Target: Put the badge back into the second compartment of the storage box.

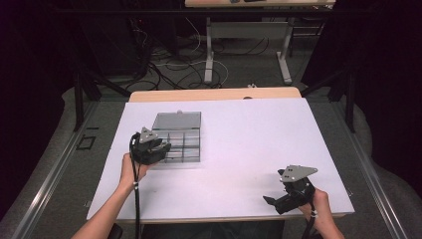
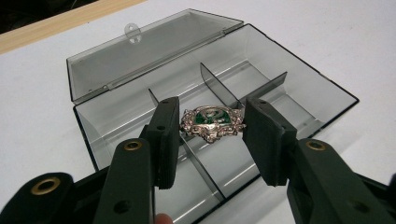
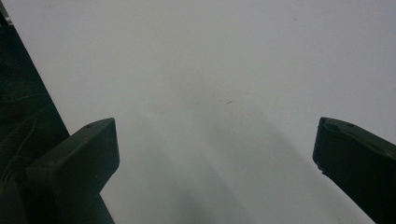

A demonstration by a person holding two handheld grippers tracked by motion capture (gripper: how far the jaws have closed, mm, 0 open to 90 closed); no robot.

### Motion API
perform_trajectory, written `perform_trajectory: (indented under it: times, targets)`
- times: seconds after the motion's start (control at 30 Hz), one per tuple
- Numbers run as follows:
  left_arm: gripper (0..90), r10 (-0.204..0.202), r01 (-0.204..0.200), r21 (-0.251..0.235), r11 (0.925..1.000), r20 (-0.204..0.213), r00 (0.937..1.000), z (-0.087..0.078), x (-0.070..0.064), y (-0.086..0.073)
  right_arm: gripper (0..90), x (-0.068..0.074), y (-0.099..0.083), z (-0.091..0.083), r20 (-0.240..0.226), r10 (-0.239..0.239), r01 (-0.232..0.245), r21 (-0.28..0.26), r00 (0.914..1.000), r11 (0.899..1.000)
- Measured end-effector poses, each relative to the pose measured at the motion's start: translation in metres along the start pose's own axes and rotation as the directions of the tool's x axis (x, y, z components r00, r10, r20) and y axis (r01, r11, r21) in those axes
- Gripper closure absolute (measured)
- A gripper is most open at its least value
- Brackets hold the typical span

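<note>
A clear smoky plastic organiser box [image 1: 185, 149] lies on the white table with its lid [image 2: 154, 51] folded back; thin dividers split it into several compartments [image 2: 299, 88]. An ornate silver brooch with a green centre [image 2: 212, 122] hangs just above the box's middle dividers, and my left gripper [image 2: 212, 135] is shut on it, one pad at each end. From the high view, the left gripper [image 1: 161, 148] sits over the box's near left corner. My right gripper [image 1: 271, 200] rests near the table's front right edge, its jaws open [image 3: 215, 154] over bare table.
The white table top [image 1: 249, 139] has a wooden strip [image 1: 214, 94] along its far edge. Cables and grey table legs [image 1: 209, 59] lie on the floor beyond it. The table's left edge shows dark beside the right gripper's jaw [image 3: 23, 102].
</note>
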State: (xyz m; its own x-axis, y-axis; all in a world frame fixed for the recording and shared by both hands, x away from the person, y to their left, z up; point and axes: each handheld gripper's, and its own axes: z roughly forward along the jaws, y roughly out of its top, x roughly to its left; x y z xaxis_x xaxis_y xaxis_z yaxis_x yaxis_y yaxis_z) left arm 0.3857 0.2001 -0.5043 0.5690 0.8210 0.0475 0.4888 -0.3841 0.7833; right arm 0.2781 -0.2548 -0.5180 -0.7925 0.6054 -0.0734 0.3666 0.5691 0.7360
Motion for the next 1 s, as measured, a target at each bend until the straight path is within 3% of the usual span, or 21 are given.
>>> perform_trajectory:
  times: [0.17, 0.33, 1.0]
  targets:
    - [57.7, 0.002, -0.002, 0.018, 0.9998, 0.0, 1.0, 0.004, 0.005, 0.002, 0.0, 0.0, 0.0, 0.0, -0.001, 0.001, -0.001, 0.002, 1.0, 1.0]
    - [57.7, -0.003, 0.003, -0.005, 1.0, -0.001, 1.0, 0.007, 0.007, 0.004, 0.0, 0.0, 0.0, 0.0, -0.002, 0.001, -0.001, 0.002, 1.0, 1.0]
    - [57.7, -0.005, 0.005, 0.013, 0.9999, -0.009, 0.9999, 0.024, 0.014, 0.014, 0.0, 0.001, 0.0, 0.001, -0.004, 0.012, -0.012, 0.003, 0.9999, 1.0]
